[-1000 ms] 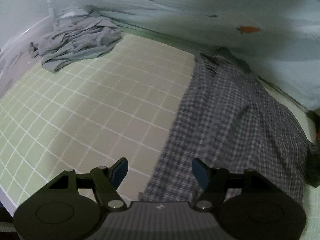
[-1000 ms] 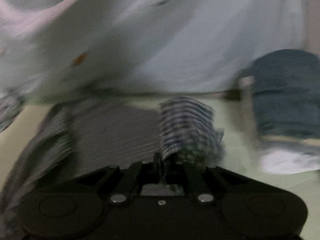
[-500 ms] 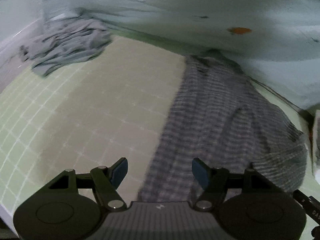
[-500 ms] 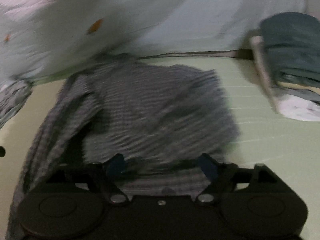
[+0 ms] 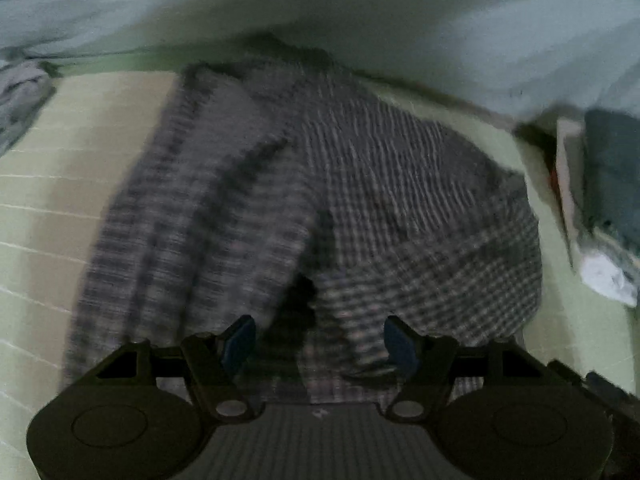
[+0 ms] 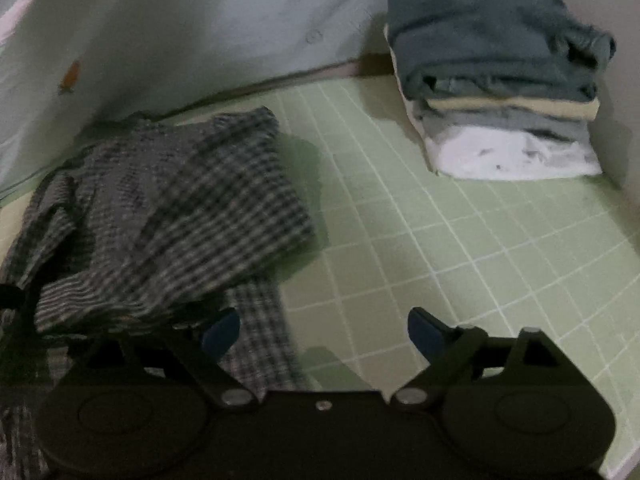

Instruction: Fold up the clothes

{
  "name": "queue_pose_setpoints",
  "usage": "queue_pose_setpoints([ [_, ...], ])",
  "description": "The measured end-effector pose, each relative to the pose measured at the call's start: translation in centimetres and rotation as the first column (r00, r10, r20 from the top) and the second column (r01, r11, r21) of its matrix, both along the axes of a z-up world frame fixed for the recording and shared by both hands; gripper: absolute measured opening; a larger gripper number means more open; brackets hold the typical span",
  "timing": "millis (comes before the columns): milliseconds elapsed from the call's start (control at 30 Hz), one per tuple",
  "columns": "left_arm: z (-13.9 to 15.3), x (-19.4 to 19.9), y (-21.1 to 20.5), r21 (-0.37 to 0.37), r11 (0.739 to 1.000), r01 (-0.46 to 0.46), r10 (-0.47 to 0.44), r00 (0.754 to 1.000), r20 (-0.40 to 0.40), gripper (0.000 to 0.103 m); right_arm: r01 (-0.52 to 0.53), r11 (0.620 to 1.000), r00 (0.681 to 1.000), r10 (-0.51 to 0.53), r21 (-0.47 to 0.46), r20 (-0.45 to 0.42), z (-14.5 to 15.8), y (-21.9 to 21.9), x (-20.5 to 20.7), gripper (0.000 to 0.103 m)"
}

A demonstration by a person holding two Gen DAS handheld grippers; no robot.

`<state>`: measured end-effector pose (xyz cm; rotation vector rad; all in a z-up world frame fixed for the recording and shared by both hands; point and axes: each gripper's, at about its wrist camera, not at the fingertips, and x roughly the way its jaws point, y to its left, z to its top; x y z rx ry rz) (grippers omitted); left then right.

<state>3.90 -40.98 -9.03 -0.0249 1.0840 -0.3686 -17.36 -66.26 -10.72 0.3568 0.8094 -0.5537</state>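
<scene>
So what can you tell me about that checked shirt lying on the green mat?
The checked shirt is a soft woven garment in a small dark grey and white check. It lies rumpled on the green gridded mat, partly folded: one side is doubled over the rest, with a narrower strip sticking out underneath toward the camera. Its far edge sits close to the pale sheet behind. Neither the left gripper nor the right gripper holds it; both are open. The stack of folded clothes stands apart.

Matt woven-cloth shirt (image 5: pixel 360 208) (checked)
</scene>
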Motion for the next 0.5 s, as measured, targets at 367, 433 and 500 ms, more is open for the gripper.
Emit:
queue_pose_setpoints([
  [367,-0.6,1.6,-2.0,-0.001,1.000,0.004,-0.004,1.000,-0.016,0.005,-0.029,0.998,0.999,0.030,0.050,-0.015,-2.2,-2.7,1.8,0.092],
  [433,-0.4,1.8,-2.1,-0.001,1.000,0.008,-0.008,1.000,-0.012,0.004,-0.028,0.998,0.999,0.029,0.051,-0.018,-2.2,-2.6,1.9,0.092],
  [500,1.3,2.4,-1.0,-0.023,1.000,0.002,-0.001,0.999,0.040,0.003,-0.030,0.999,0.999,0.031,0.046,-0.018,-2.0,-2.2,2.0,0.092],
])
